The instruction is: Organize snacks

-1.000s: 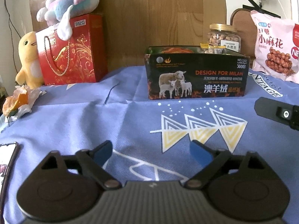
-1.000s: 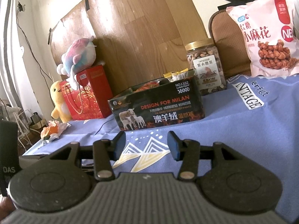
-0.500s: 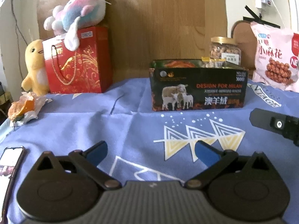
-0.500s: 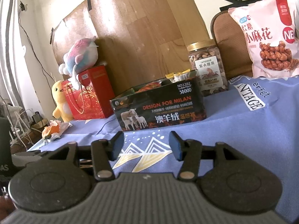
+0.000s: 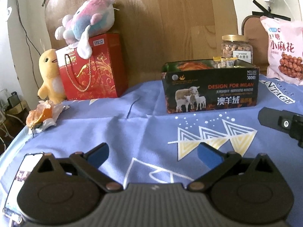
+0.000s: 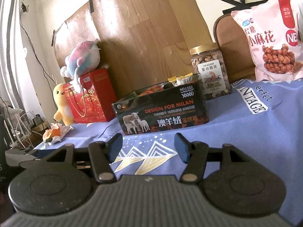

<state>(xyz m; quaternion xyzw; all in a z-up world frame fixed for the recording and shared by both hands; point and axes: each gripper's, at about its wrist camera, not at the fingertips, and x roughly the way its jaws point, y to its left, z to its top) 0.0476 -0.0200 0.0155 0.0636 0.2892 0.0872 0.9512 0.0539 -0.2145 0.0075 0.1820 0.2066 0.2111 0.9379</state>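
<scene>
Both grippers are empty above the blue printed cloth [image 5: 144, 132]. Your left gripper [image 5: 152, 154] stands at its widest; your right gripper [image 6: 148, 147] is partly open, its jaws having just been opening, with nothing between them. Straight ahead of both sits the dark open-topped cardboard box printed with sheep [image 6: 162, 113], already holding wrapped snacks. Beyond it and to the right of your right gripper stand the clear plastic nut jar with a gold lid [image 6: 209, 73] and, further right, the pink bag of fried dough twists [image 6: 270, 39]. Treat the jar as rigid, fairly heavy and probably slippery: take it across the body below the lid. The bag is soft and its contents brittle: pinch the top seam lightly. The bag's right edge is cut off, and the box wall hides most of its contents.
</scene>
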